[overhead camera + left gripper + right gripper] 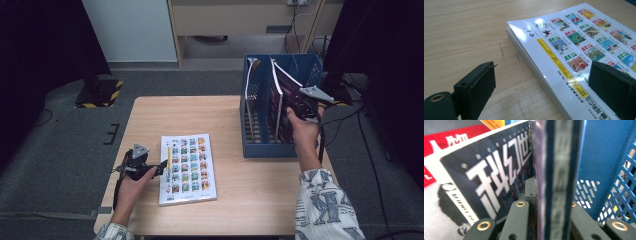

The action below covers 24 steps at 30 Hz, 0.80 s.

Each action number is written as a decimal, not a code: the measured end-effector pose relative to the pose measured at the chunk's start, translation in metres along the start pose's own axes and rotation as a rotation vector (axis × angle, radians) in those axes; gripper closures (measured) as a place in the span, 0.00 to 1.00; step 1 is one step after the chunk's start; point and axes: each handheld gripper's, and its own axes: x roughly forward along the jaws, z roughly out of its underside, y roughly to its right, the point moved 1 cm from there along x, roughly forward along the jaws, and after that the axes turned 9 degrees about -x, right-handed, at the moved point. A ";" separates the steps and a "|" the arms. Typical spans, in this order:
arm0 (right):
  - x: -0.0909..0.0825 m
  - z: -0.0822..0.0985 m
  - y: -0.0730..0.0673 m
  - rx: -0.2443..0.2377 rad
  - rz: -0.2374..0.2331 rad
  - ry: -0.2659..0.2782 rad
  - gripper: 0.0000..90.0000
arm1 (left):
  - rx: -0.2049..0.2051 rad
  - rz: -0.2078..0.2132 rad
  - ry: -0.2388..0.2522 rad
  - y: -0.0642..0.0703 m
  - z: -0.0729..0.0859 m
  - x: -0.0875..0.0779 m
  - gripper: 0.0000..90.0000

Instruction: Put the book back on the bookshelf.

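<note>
Pinching the upright purple book [283, 95] edge-on in the right gripper [306, 107] above the blue rack [260, 145]; left fingers [477, 87] spread beside the flat magazine [189, 167]

The right gripper [303, 107] was closed on a purple book [286, 95], held upright in the blue rack [265, 146]. The left gripper [150, 167] was held, jaws apart, just beside a book [188, 169] laid flat on the table [145, 117].
</note>
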 end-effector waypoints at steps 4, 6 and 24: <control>0.000 -0.004 -0.002 -0.024 -0.012 -0.011 0.91 | 0.002 0.002 0.003 0.000 0.000 0.000 0.08; 0.000 -0.004 -0.001 -0.015 -0.017 -0.009 0.90 | 0.000 0.002 0.003 0.000 0.000 0.000 0.08; -0.004 -0.012 -0.001 -0.019 -0.027 0.020 0.92 | 0.003 0.002 0.001 0.000 0.000 0.000 0.08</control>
